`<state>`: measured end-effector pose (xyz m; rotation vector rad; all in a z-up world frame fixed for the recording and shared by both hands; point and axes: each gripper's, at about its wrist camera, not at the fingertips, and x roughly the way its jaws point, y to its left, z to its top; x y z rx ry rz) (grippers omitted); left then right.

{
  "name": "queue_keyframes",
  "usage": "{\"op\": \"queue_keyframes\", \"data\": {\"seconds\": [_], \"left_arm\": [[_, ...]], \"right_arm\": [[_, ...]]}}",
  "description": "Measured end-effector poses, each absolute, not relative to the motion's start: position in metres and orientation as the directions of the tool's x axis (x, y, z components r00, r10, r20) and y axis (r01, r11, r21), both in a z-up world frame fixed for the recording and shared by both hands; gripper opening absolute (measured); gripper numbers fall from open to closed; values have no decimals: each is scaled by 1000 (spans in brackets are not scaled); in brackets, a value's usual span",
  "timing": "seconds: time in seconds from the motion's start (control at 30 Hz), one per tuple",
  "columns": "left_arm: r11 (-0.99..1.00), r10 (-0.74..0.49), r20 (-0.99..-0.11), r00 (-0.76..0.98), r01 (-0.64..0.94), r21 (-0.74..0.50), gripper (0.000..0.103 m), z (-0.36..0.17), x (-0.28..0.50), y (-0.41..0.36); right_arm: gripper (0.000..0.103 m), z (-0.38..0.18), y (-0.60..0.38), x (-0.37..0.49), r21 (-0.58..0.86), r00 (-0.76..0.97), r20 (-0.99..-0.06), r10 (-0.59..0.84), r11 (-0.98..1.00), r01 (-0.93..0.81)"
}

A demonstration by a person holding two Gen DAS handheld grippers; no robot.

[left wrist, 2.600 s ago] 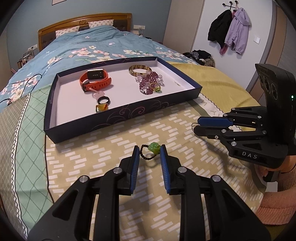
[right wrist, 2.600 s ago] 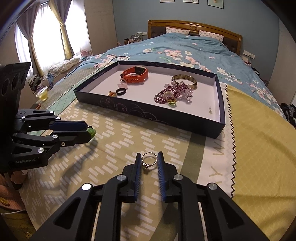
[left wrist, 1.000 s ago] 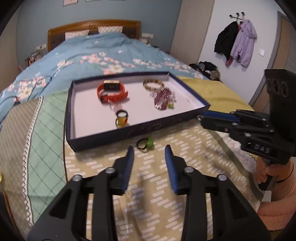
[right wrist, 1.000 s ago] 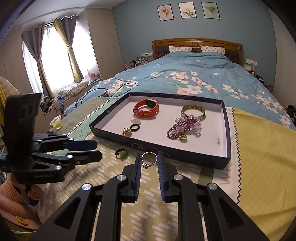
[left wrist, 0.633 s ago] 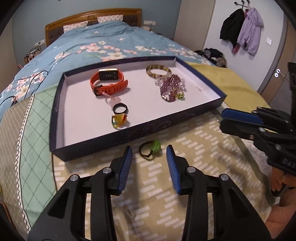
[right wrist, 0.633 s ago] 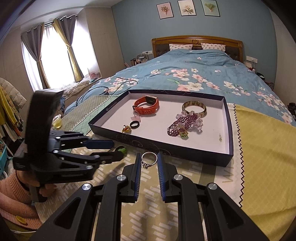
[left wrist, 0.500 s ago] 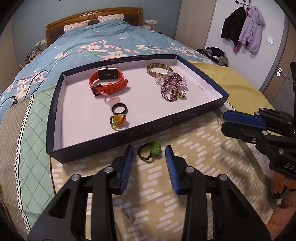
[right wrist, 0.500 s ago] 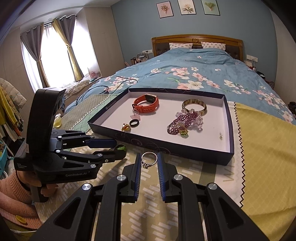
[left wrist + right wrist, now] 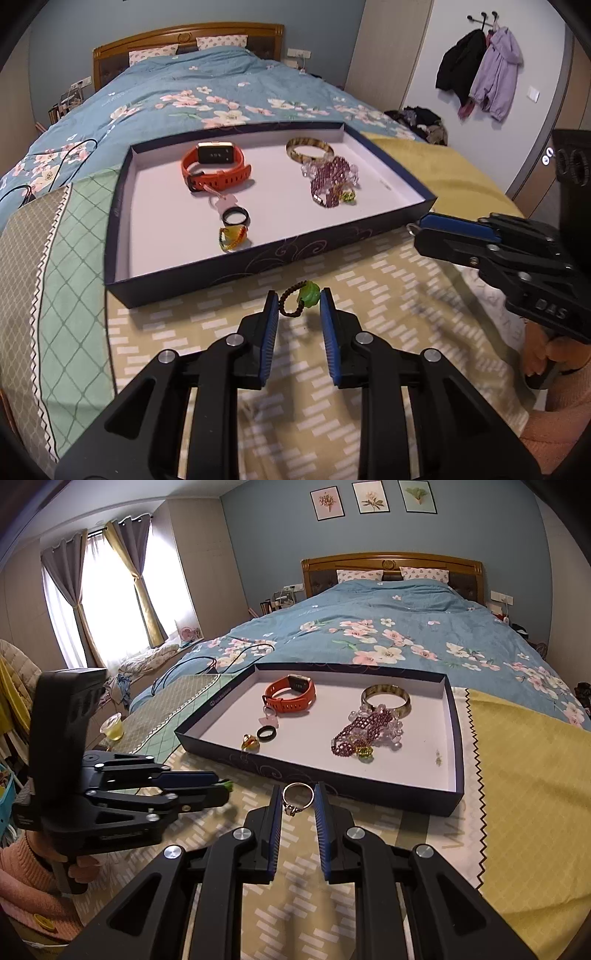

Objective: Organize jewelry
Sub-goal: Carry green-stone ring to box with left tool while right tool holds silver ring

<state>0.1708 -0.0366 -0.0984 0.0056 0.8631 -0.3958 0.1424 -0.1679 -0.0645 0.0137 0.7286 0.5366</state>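
Note:
A dark beaded ring with a green charm (image 9: 301, 297) is pinched between the fingertips of my left gripper (image 9: 298, 301), just in front of the navy tray (image 9: 258, 258). My right gripper (image 9: 297, 800) is shut on a silver ring (image 9: 296, 798) and hovers before the tray's near wall (image 9: 332, 781). The tray holds an orange watch (image 9: 214, 166), a black ring (image 9: 236, 216), a yellow ring (image 9: 232, 238), a bangle (image 9: 309, 149) and purple beads (image 9: 332, 181). The right gripper also shows in the left wrist view (image 9: 415, 230), the left gripper in the right wrist view (image 9: 225, 788).
The tray lies on a yellow patterned cloth (image 9: 369, 295) at the foot of a bed with a blue floral duvet (image 9: 388, 627). A cable (image 9: 207, 661) lies on the duvet to the left. A cup (image 9: 112, 727) stands off the bed's left side.
My left gripper has moved forward and closed on the green-charm ring, which lay loose on the cloth before. My right gripper has kept hold of the silver ring and drifted slightly.

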Motion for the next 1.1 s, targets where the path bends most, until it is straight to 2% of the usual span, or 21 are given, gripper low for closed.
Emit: {"op": "queue_keyframes", "data": {"seconds": [0.33, 1.1], "left_arm": [[930, -348, -681, 644, 331, -162, 23, -71, 153, -25], [938, -334, -635, 696, 310, -153, 23, -49, 146, -19]], "right_arm": [[15, -56, -166, 143, 193, 636, -607, 476, 865, -463], [16, -45, -167, 155, 198, 658, -580, 480, 867, -458]]}}
